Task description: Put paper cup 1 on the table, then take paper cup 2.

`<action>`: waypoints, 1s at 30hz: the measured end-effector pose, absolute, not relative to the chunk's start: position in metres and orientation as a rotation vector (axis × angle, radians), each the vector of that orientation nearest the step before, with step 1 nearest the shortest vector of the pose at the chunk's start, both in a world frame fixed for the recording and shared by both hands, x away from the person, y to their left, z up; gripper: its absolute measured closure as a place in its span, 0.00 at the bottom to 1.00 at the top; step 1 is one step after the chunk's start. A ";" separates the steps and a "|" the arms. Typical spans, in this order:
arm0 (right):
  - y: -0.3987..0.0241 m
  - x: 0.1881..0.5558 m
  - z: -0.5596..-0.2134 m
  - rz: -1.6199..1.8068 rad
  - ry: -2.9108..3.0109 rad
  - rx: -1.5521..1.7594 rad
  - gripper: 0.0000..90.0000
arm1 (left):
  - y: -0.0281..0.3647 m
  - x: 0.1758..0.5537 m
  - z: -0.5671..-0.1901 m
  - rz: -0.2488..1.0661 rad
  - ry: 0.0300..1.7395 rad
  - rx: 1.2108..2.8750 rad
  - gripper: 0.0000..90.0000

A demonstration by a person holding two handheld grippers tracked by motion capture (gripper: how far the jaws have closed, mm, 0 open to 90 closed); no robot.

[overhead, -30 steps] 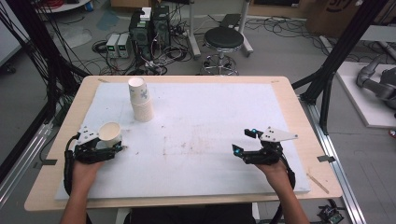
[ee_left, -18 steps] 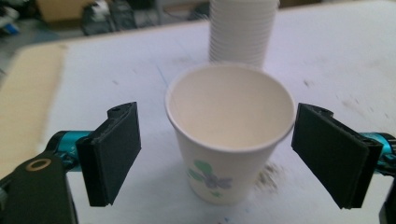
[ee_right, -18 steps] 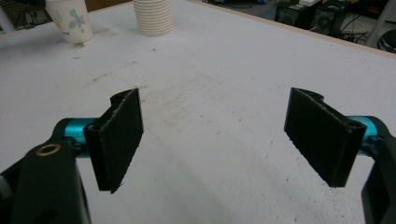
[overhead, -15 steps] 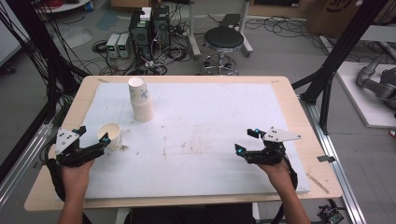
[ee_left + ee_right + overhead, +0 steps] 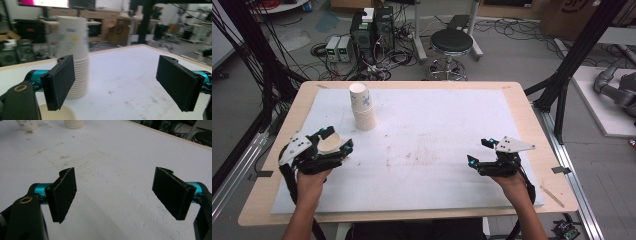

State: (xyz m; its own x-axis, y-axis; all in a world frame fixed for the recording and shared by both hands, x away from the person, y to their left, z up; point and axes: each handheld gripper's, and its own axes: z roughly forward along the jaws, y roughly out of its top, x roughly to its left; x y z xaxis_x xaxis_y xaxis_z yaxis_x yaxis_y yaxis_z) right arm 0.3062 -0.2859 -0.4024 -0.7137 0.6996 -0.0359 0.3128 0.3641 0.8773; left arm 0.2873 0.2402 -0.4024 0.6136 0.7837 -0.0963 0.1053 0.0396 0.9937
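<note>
L gripper (image 5: pixel 334 141) has its jaws spread wide w/ nothing pinched; the single paper cup (image 5: pixel 330 143) stands upright on the white bench (image 5: pixel 437 130) at its tips, apart from both pads, its rim just under the L pad in the left gripper view. Those jaws have just been opening, so this reads as letting go of a cup peeled off the cup stack (image 5: pixel 362 106), which stands upside down further back on the bench, near but not touching the lone cup. To do it well: pull the gripper straight back & up along its own line, no sideways sweep, since a light paper cup tips at the slightest brush from a pad. Keep clear of the stack on the way to the next cup. R gripper (image 5: pixel 479 151) rests on the bench well apart, jaws wide & empty; leave it parked.
</note>
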 end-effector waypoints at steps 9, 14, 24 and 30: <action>-0.300 0.299 -0.402 1.320 2.200 0.940 0.22 | 0.217 0.293 -0.413 0.568 0.744 1.546 0.18; -0.303 0.296 -0.400 1.309 2.179 0.940 0.22 | 0.214 0.294 -0.415 0.565 0.737 1.554 0.18; -0.300 0.296 -0.401 1.318 2.192 0.914 0.22 | 0.211 0.294 -0.414 0.564 0.725 1.558 0.18; -0.301 0.293 -0.400 1.323 2.191 0.918 0.22 | 0.209 0.295 -0.416 0.557 0.722 1.572 0.18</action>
State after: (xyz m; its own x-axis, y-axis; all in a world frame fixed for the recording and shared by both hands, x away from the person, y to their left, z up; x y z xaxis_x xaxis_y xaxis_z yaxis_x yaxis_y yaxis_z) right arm 0.2935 -0.3008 -0.4005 -0.6940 0.7198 -0.0162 0.3207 0.3292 0.8881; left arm 0.2949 0.2089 -0.4158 0.6869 0.7247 -0.0553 0.1299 -0.0475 0.9904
